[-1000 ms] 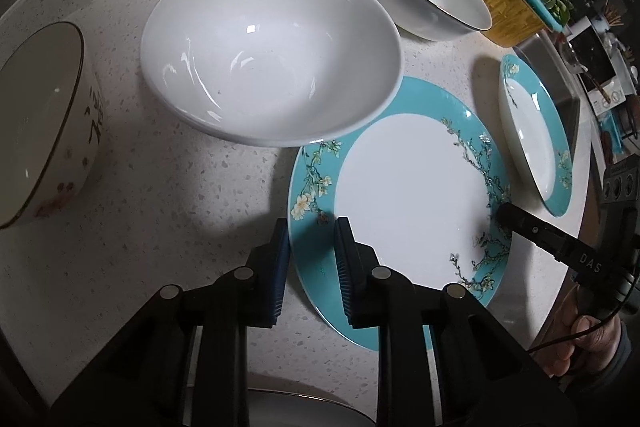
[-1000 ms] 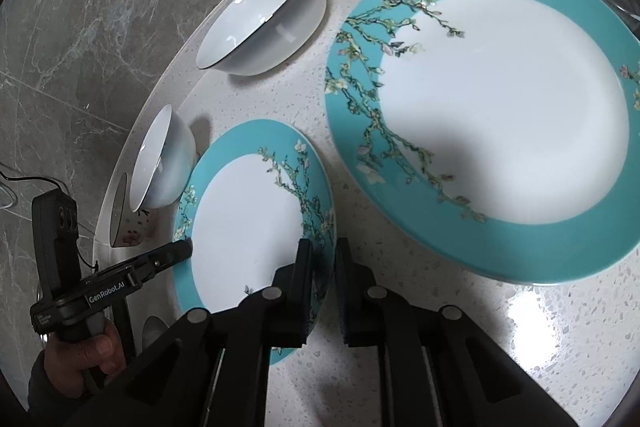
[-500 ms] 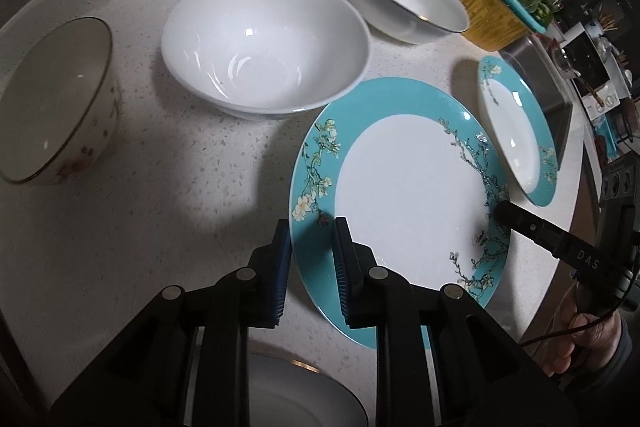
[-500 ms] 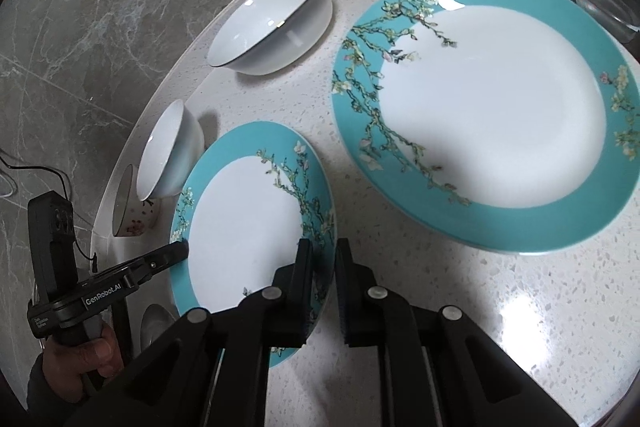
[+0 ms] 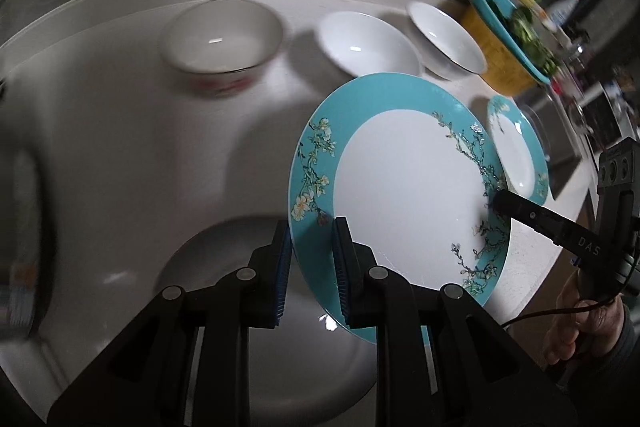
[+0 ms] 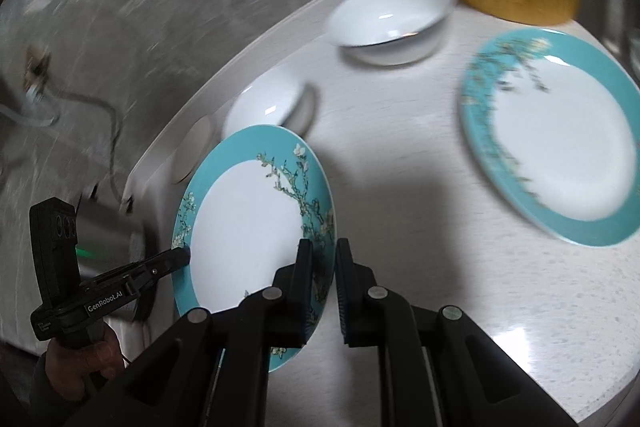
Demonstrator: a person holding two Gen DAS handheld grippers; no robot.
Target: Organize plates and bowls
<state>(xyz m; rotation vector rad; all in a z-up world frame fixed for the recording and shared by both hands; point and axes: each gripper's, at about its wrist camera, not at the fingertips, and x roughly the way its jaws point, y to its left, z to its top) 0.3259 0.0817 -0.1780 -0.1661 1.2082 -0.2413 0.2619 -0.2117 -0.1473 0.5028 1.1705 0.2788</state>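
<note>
The left gripper (image 5: pixel 308 255) and right gripper (image 6: pixel 323 277) pinch opposite rims of the glossy teal floral plate (image 5: pixel 404 187), held tilted above the speckled counter (image 6: pixel 400 211). Only the left view shows a white dish (image 5: pixel 248 307) under it. Beyond stand three round bowls (image 5: pixel 222 39), beside the right gripper a second teal plate (image 6: pixel 556 139).

Two plates (image 5: pixel 404 183) – three bowls (image 5: pixel 222 37)
</note>
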